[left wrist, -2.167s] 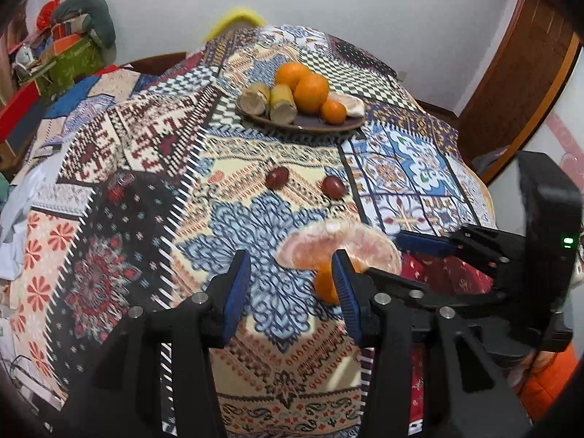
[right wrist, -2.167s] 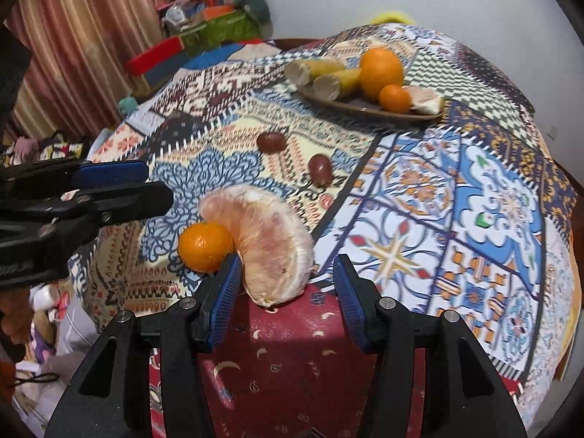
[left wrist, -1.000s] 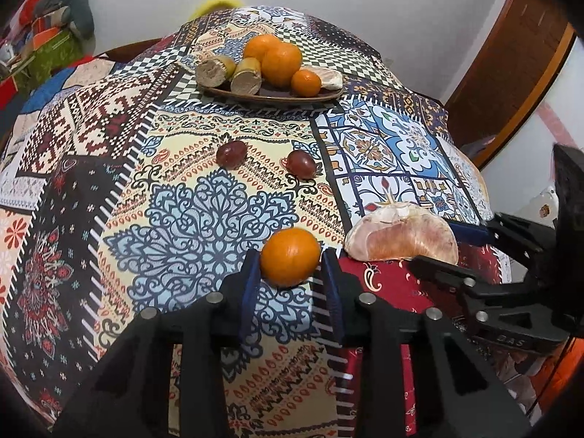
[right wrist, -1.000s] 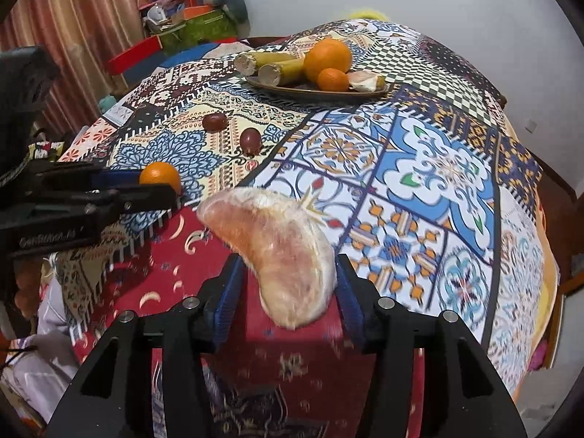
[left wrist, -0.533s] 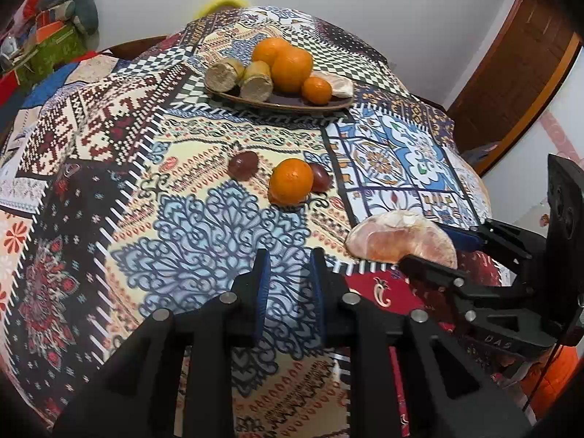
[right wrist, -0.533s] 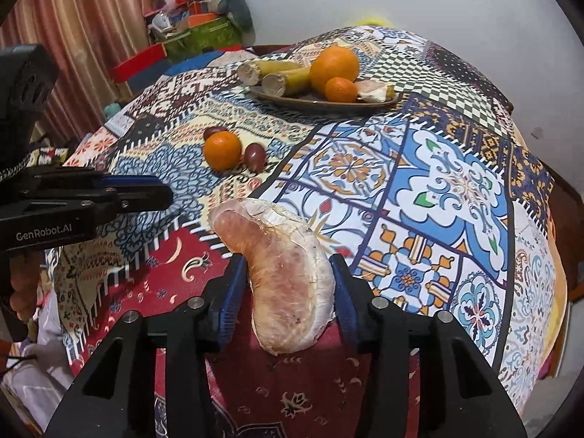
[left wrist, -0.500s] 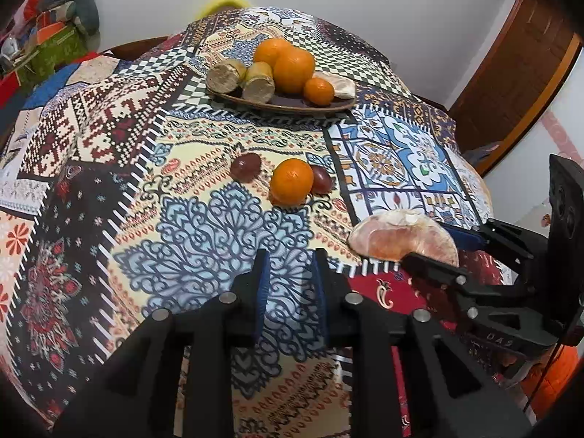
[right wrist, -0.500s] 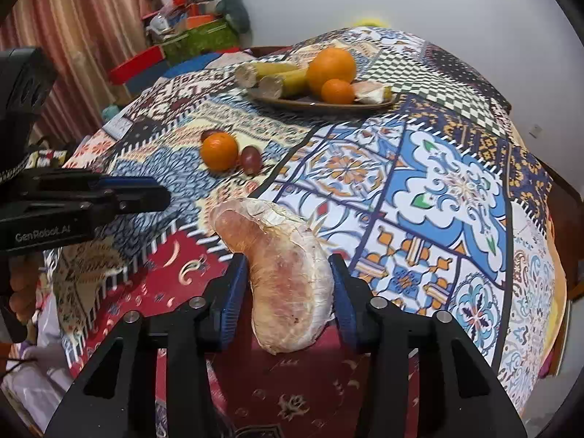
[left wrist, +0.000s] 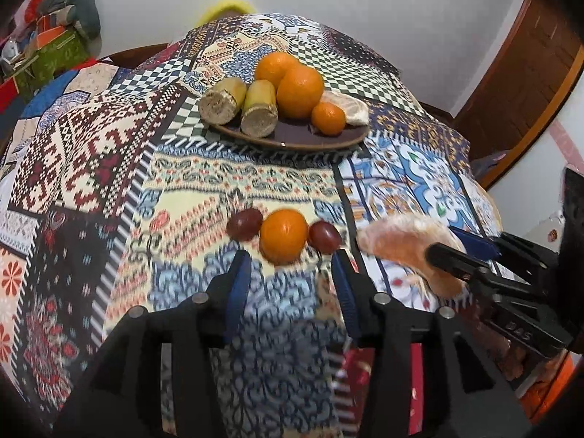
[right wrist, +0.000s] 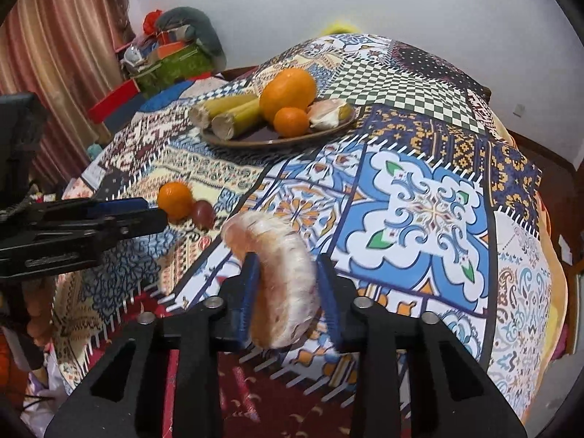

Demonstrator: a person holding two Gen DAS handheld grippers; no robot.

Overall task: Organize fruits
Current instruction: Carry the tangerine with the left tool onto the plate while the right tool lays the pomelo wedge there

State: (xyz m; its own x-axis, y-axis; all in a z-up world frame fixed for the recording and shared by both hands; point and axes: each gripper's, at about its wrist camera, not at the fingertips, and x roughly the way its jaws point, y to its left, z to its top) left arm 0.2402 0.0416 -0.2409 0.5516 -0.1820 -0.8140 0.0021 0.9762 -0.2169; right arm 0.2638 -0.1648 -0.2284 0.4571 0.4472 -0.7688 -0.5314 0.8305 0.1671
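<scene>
The pomelo wedge is a pale pink, membrane-covered crescent, clamped between the right gripper whose jaws have just been closing on it. Its long axis runs away from the gripper toward the plate, the far tip curling left above the patchwork tablecloth. The left gripper has just been opening and holds nothing; right ahead of it a small orange rests between two dark red fruits, touching both. The plate carries oranges, cane pieces and another wedge.
</scene>
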